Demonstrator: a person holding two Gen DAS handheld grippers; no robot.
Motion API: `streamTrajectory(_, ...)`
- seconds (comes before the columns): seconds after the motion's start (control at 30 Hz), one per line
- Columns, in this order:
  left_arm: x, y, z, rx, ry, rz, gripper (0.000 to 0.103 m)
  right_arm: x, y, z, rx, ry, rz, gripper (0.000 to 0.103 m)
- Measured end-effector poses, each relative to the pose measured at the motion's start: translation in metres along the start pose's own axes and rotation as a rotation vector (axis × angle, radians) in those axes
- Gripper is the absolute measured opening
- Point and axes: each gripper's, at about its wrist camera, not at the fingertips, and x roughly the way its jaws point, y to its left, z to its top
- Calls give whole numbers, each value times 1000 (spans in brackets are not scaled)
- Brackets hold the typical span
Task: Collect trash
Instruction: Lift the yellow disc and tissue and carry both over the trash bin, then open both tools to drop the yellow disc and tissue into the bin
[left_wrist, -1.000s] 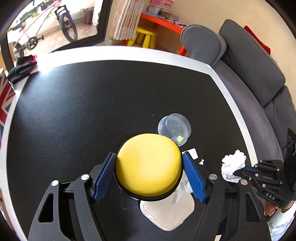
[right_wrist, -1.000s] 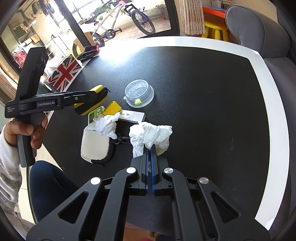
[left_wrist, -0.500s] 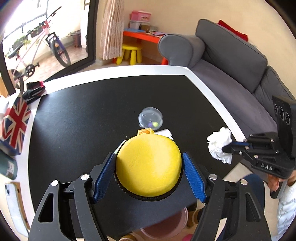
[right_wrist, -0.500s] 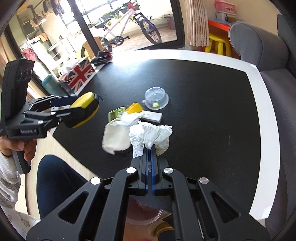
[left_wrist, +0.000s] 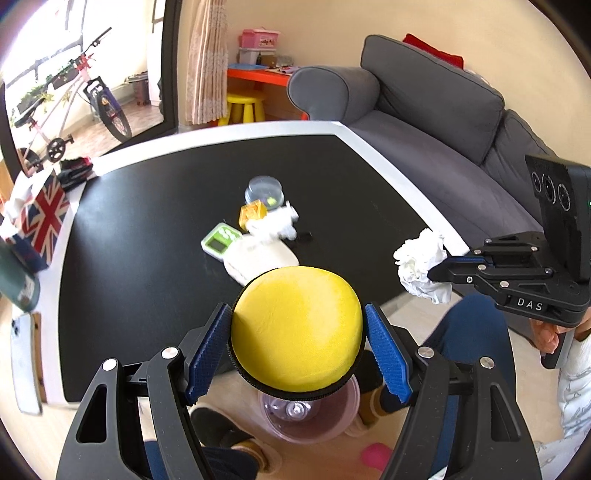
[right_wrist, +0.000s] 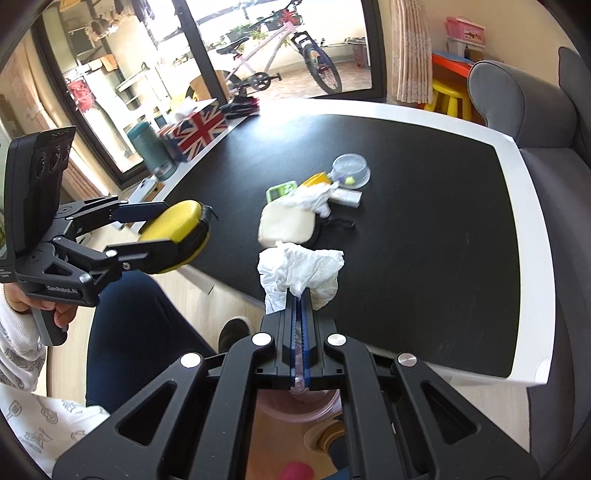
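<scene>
Black table (left_wrist: 147, 258) with a white border: past its near edge, left tongs (left_wrist: 297, 352) grip a yellow round case (left_wrist: 297, 325), right tongs (right_wrist: 300, 295) are clenched on a crumpled tissue (right_wrist: 303, 269), both above the pink bin (left_wrist: 343, 417), probably for dropping.

**Both grippers off the table's near edge, leftovers mid-table**

The left gripper (left_wrist: 297, 345) clamps a round case (left_wrist: 295, 326) above a bin (left_wrist: 310, 417) on the floor, off the table's (right_wrist: 424, 229) near edge. Beside it, the right gripper (right_wrist: 300, 295) pinches a crumpled tissue (right_wrist: 299, 271). Mid-table lie a pouch (right_wrist: 286, 225), with another tissue (right_wrist: 314, 195) on it, and a lidded cup (right_wrist: 351, 170) behind.
</scene>
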Motion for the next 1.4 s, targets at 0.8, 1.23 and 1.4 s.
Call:
streamTrajectory(0.8, 4, -6, -78, -49, 68, -49, 71, 34, 36, -69, -30, 111, 63, 6)
streamTrajectory(1.23, 8, -7, -75, -35, 77, -57, 71, 30, 24, -62, 27, 83, -20, 97)
streamTrajectory(1.4, 9, -8, -74, -33, 81, -59, 71, 31, 18, -60, 54, 96, -29, 97)
